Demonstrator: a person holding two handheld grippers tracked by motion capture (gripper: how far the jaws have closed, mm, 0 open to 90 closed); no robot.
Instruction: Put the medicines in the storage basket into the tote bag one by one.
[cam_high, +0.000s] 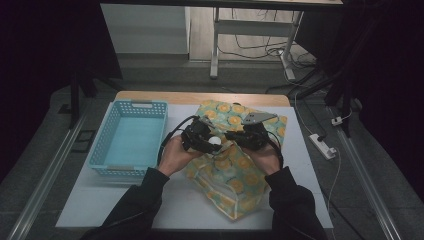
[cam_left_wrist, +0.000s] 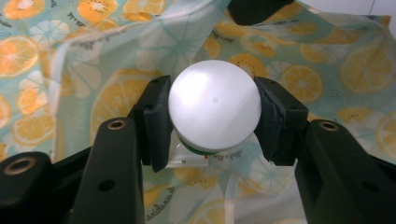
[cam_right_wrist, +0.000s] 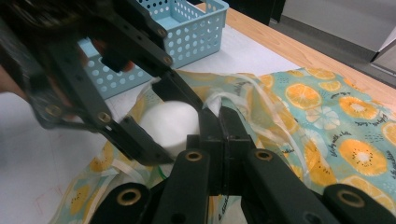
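Note:
A see-through plastic bag (cam_high: 235, 172) printed with orange slices lies on the white table cover. My left gripper (cam_high: 214, 141) is shut on a white round-topped object (cam_left_wrist: 214, 109) with a green ring under its dome, and holds it over the bag (cam_left_wrist: 327, 70) near the bag's mouth. Its pads (cam_left_wrist: 156, 116) press on both sides of the dome. My right gripper (cam_right_wrist: 219, 126) has its jaws together on the bag's pale rim strip (cam_right_wrist: 236, 93), right beside the white object (cam_right_wrist: 170, 123). Both grippers meet mid-table, tip to tip.
A light blue perforated basket (cam_high: 131, 137) stands left of the bag, its inside bare, and appears again in the right gripper view (cam_right_wrist: 187, 28). The table's wooden far edge (cam_high: 200, 97) runs behind. A power strip (cam_high: 322, 146) lies on the floor at the right.

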